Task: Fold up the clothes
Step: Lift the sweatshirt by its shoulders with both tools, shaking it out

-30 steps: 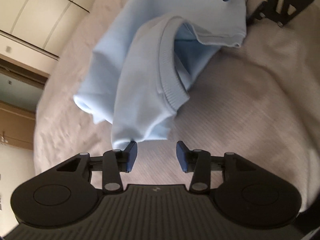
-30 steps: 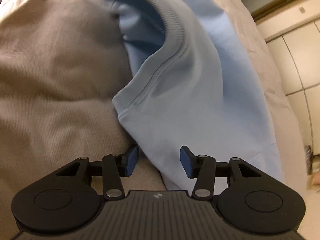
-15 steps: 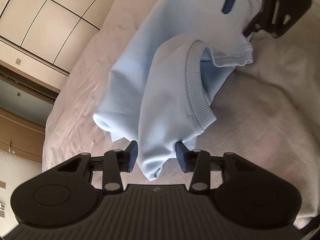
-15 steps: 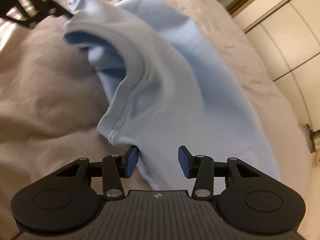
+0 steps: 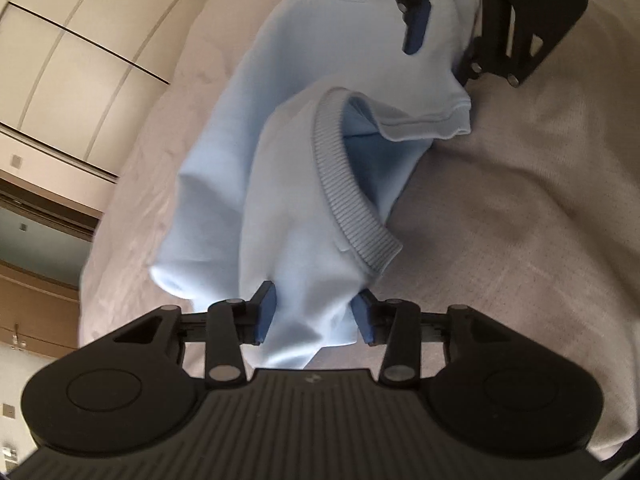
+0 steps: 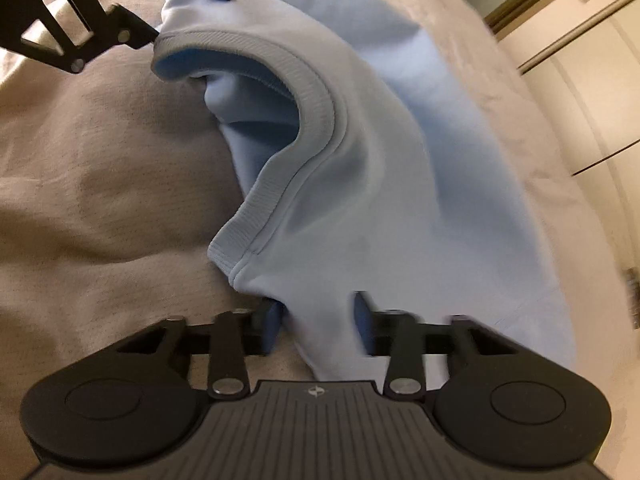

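Two grippers work one pale blue sweatshirt (image 5: 280, 184) on a beige bedspread (image 5: 500, 240). From the left wrist camera, the left gripper (image 5: 314, 316) sits at the bottom of the frame with a bunched fold of the garment's shoulder between its blue pads (image 5: 266, 312); the jaws are closing, and the cloth fills the gap so that both pads touch it. Just beyond, the ribbed collar (image 5: 340, 184) curls open and shows the darker blue inside of the neck. The rest of the sweatshirt runs away up the bed toward the right gripper (image 5: 440, 16), which reaches in from the top right corner and has cloth between its fingers. Cream cupboard doors (image 5: 80, 60) line the wall to the left. From the right wrist camera, the right gripper (image 6: 318, 320) is low in the frame with the other shoulder of the sweatshirt (image 6: 400, 184) between its pads (image 6: 274, 322); these jaws are closing too, the right pad is blurred, and the cloth lies against both. The collar (image 6: 316, 92) arcs away from this gripper toward the upper left, where the left gripper (image 6: 192, 4) meets the far end of the neckline. The garment's body spreads to the right across the bedspread (image 6: 100, 160), with cupboard doors (image 6: 592, 92) behind.
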A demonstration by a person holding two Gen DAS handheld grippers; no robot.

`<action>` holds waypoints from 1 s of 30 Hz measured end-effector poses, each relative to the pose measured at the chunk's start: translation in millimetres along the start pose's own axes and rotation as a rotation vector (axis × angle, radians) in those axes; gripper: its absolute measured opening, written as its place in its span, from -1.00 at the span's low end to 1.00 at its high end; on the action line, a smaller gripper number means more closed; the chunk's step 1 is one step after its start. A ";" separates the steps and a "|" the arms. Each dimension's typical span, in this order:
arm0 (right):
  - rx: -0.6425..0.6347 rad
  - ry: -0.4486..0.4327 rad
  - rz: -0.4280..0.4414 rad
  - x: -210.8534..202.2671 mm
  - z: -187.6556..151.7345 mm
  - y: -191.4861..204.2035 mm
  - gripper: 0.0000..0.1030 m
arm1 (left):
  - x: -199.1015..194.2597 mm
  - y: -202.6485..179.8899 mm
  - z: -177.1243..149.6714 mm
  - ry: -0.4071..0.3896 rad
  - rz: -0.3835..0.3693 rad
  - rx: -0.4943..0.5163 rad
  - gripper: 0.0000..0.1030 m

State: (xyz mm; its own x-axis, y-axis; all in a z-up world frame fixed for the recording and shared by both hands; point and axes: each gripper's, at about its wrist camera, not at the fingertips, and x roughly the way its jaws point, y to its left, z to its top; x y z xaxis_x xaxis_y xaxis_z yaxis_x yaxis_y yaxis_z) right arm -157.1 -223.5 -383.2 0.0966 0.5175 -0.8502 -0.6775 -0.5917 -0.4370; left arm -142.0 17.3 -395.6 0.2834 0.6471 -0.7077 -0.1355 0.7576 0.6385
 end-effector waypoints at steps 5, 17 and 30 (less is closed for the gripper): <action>0.115 -0.081 -0.044 -27.8 1.5 -29.5 -1.00 | -15.8 44.4 -5.2 0.032 0.089 -0.168 -0.92; 0.480 -0.406 -0.505 -161.6 80.2 -170.3 -1.00 | -65.5 230.6 37.6 -0.169 0.346 -0.466 -0.92; 0.613 -0.689 -0.935 -382.2 196.8 -177.3 -1.00 | -233.3 412.4 5.8 -0.684 0.574 -0.402 -0.91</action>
State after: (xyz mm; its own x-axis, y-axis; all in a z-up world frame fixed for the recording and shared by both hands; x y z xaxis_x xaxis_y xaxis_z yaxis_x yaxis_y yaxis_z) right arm -217.4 -194.7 77.1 0.4410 0.8916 0.1025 -0.7947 0.4411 -0.4170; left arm -258.5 178.2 34.6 0.5451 0.8338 0.0875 -0.7022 0.3971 0.5909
